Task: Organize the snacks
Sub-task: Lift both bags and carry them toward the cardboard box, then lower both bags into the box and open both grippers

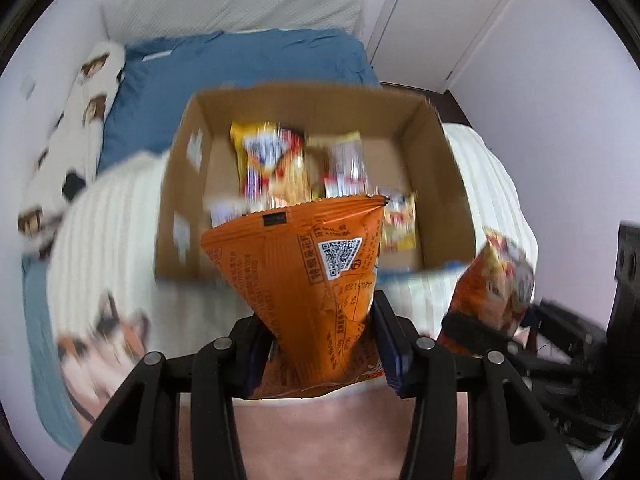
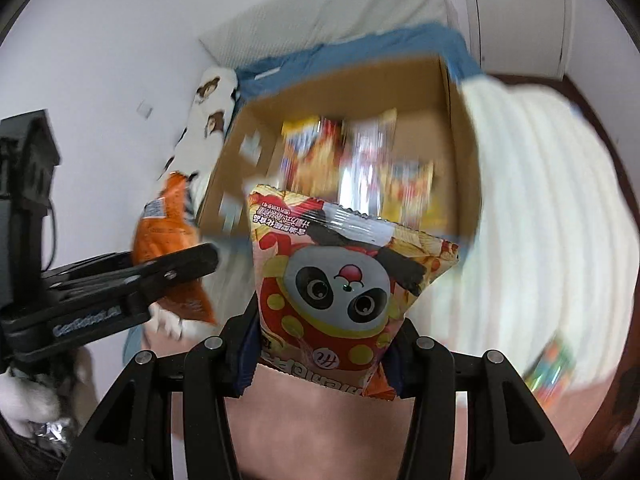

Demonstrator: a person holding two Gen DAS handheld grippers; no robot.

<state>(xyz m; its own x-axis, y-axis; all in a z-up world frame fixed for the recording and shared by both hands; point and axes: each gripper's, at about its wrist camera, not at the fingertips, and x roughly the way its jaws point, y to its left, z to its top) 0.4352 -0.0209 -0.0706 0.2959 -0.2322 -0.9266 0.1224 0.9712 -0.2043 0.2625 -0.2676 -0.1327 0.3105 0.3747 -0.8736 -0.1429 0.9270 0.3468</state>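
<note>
The left tool (image 1: 324, 344) is gripping an orange bag (image 1: 304, 280); the right tool (image 2: 320, 344) is gripping a panda bag (image 2: 340, 280). Both are carrying toward the box (image 1: 448, 184) ahead on the bed (image 1: 108, 216); next, releasing beside the packets (image 1: 272, 164) inside.

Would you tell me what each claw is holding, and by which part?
Left claw pinches the orange snack bag at its lower end; right claw pinches the panda snack bag at its lower end.
</note>
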